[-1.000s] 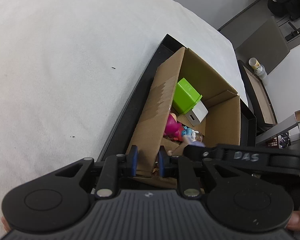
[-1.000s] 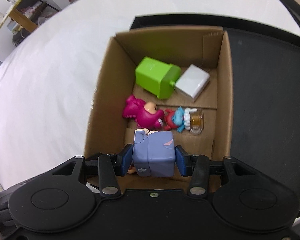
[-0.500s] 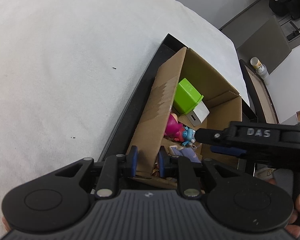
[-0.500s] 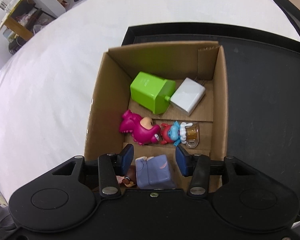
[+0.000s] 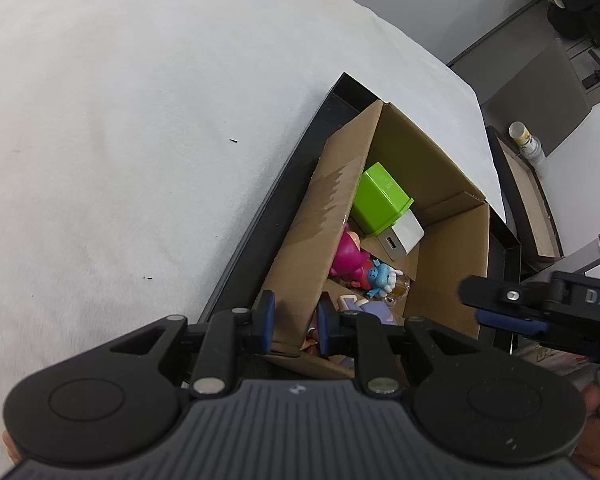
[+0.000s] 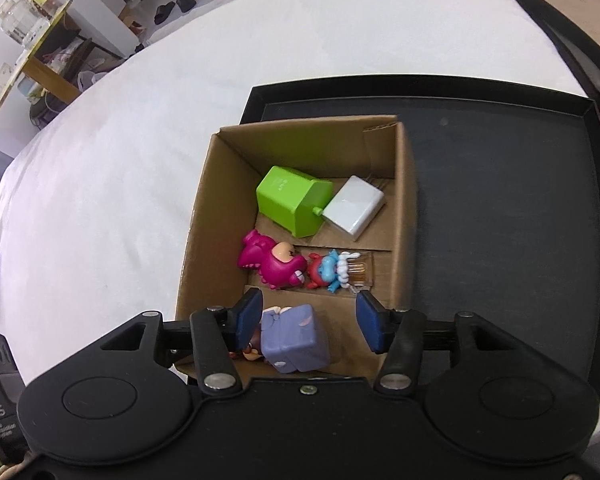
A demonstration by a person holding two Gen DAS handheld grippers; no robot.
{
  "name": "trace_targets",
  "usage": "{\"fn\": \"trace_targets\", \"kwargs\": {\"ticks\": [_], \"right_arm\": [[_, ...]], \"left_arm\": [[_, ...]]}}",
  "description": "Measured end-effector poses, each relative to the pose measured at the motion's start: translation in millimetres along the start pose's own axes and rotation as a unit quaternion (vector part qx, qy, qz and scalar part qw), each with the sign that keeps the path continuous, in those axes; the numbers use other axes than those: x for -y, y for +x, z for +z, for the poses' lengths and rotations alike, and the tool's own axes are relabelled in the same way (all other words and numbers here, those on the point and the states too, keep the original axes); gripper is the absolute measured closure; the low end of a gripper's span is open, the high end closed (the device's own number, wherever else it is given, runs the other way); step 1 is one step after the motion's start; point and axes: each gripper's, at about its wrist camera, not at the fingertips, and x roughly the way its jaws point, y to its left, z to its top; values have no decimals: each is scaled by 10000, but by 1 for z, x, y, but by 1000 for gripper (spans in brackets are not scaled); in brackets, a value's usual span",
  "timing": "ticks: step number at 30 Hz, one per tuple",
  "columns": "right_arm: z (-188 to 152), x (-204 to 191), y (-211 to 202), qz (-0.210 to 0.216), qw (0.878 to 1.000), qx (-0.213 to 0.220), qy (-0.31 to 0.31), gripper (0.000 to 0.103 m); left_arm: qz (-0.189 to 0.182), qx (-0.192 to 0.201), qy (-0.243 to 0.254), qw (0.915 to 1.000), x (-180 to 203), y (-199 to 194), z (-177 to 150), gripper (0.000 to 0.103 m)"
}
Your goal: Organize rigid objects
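The right gripper (image 6: 308, 320) is seen above the near end of the cardboard box (image 6: 404, 216), its blue pads spread apart; the jaws have just been opening, and the purple block figure (image 6: 294, 338) lies between them on the box floor, free of the right pad, while contact with the left pad cannot be told. The left gripper (image 5: 294, 326) is clamped on the near corner of the box wall (image 5: 300, 276), one pad outside and one inside the cardboard. The box is set inside a black tray (image 6: 512, 208), at its left part, and the tray rests on a white cloth-covered surface (image 6: 140, 152). Within the box, a green cube (image 6: 292, 200) is tipped at the far end with a white charger (image 6: 354, 206) touching its right side. Nearer the middle, a magenta dinosaur toy (image 6: 274, 262) is laid on its side, and a small red and blue figure (image 6: 328, 270) is found just beside it, against a clear amber piece (image 6: 360, 274). In the left wrist view the right gripper's arm (image 5: 540, 312) is seen to the right of the box.
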Motion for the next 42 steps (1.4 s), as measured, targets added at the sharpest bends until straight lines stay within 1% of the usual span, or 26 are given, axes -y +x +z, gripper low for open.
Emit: {"fn": "trace_targets", "kwargs": {"ticks": [5, 12, 14, 19, 21, 26, 28, 29, 32, 34, 35, 37, 38, 39, 42], "right_arm": [[0, 15, -20, -54, 9998, 162, 133, 48], [-5, 42, -58, -223, 9973, 594, 365, 48], [-9, 49, -65, -265, 9963, 680, 452, 48], [-20, 67, -83, -340, 9942, 817, 615, 45], [-24, 74, -89, -371, 9931, 889, 669, 41], [-34, 88, -108, -423, 9899, 1114, 771, 36], [-39, 92, -114, -426, 9885, 1199, 814, 30], [-41, 93, -117, -435, 9878, 1250, 821, 24], [-48, 93, -125, -480, 9856, 1417, 789, 19], [-53, 92, -129, -455, 9848, 1481, 788, 15], [-55, 91, -132, -431, 9844, 1518, 772, 13], [-60, 89, -138, -411, 9831, 1620, 751, 10], [-62, 89, -141, -411, 9825, 1657, 751, 5], [-65, 89, -144, -410, 9818, 1695, 755, 2], [-72, 88, -151, -437, 9792, 1805, 818, 0]], "left_arm": [[64, 38, -26, 10000, 2, 1, 3, 83], [165, 45, -5, 9999, 11, 2, 5, 83], [162, 22, 77, 9998, 13, 1, 5, 83], [309, 22, 254, 9992, 17, -7, 3, 84], [406, 40, 423, 9983, 22, -12, 1, 84], [541, -49, 715, 9960, 34, -25, -4, 83], [561, -25, 879, 9945, 40, -33, -5, 83], [563, -20, 946, 9939, 44, -38, -6, 83], [596, -9, 1108, 9921, 53, -54, -5, 83], [676, 93, 1290, 9893, 59, -68, -4, 82], [699, 145, 1366, 9881, 63, -76, -3, 80], [729, 216, 1426, 9869, 68, -92, -2, 71], [740, 260, 1431, 9866, 71, -100, -2, 64], [740, 324, 1445, 9862, 74, -107, -2, 59], [717, 527, 1597, 9831, 83, -131, -6, 50]]}}
